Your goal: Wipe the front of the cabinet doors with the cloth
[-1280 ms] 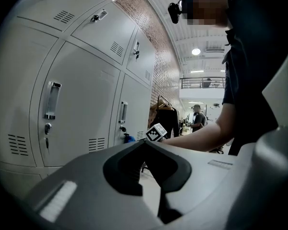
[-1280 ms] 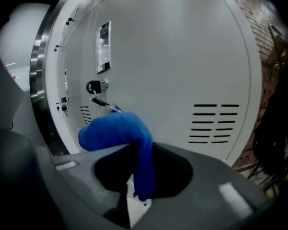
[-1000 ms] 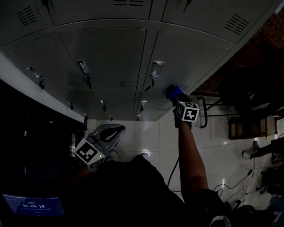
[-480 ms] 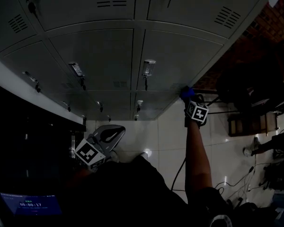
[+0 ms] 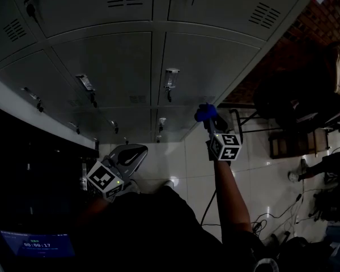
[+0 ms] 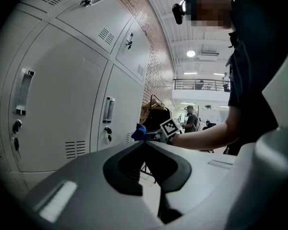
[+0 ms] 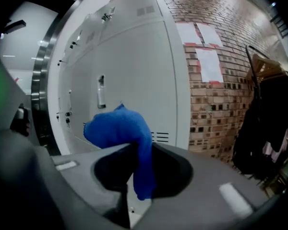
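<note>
Your right gripper (image 7: 134, 145) clamps the cloth (image 7: 117, 126) at the right edge of the cabinet door (image 7: 139, 66), seemingly touching; press flat, sweep overlapping strokes (left gripper (image 6: 145, 142) closed, empty, idle).

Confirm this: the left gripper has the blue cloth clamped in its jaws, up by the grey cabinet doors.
Wrong gripper. The right gripper has the blue cloth clamped in its jaws, up by the grey cabinet doors, as the right gripper view shows. The left gripper is shut on nothing.
</note>
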